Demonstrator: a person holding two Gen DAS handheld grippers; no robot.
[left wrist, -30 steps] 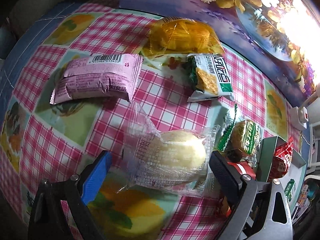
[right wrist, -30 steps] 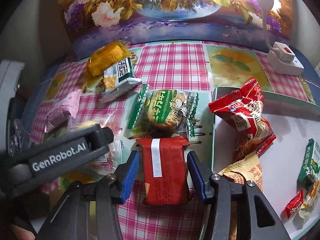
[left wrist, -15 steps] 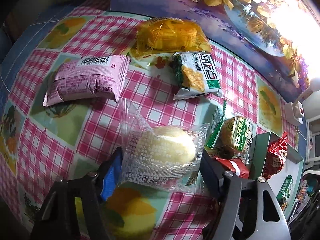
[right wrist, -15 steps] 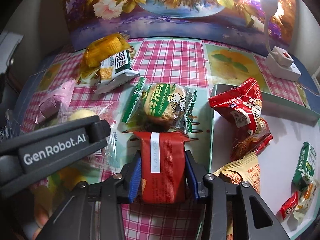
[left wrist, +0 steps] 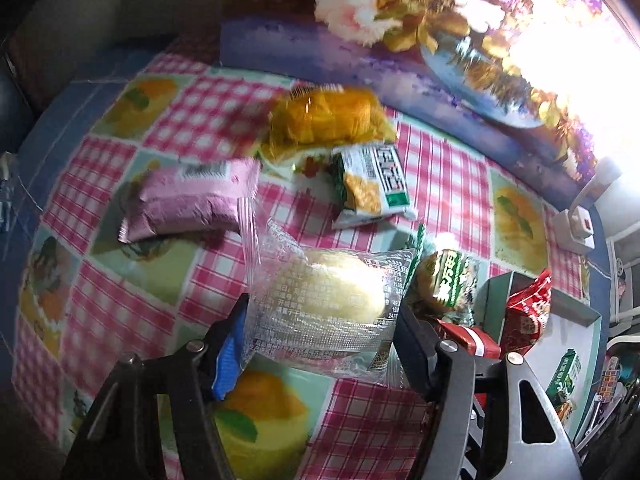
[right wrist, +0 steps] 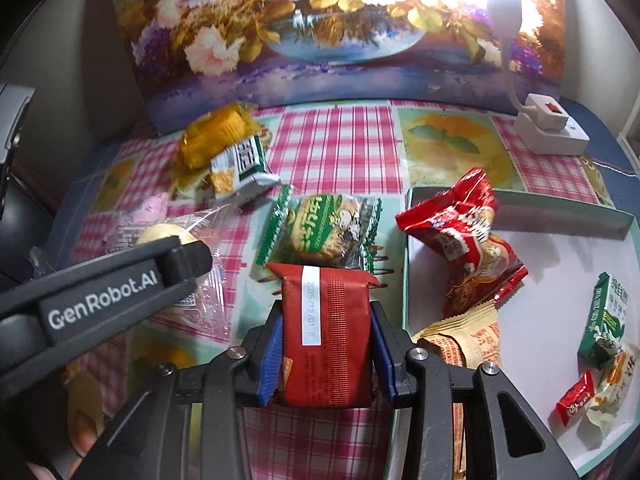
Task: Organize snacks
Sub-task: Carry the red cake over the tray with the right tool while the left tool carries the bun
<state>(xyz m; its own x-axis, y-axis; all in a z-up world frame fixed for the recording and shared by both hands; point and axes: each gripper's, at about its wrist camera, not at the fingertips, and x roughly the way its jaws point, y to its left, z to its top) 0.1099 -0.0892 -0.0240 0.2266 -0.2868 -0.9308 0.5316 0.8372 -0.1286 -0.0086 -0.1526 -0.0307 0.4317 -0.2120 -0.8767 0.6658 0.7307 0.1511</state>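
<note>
My left gripper (left wrist: 320, 320) is shut on a clear-wrapped pale bun (left wrist: 324, 296) and holds it just above the checked tablecloth. My right gripper (right wrist: 326, 336) is shut on a dark red snack pack (right wrist: 326, 332) with a white date strip. The left gripper's arm (right wrist: 100, 300) crosses the left of the right wrist view. A shallow green-rimmed tray (right wrist: 520, 204) at the right holds a red bag (right wrist: 460, 240), a beige packet (right wrist: 472, 336), a green carton (right wrist: 604, 316) and small sweets.
On the cloth lie a pink pack (left wrist: 188, 204), an orange pack (left wrist: 328, 120), a green-white cracker pack (left wrist: 372, 184) and a green round-cake pack (right wrist: 320, 228). A floral picture (right wrist: 320, 40) stands at the back. A white socket block (right wrist: 552, 128) sits back right.
Both grippers closed on their packs, the left on the bun and the right on the red pack. Both have since lifted and drawn back a little; the views show more of the back picture.
</note>
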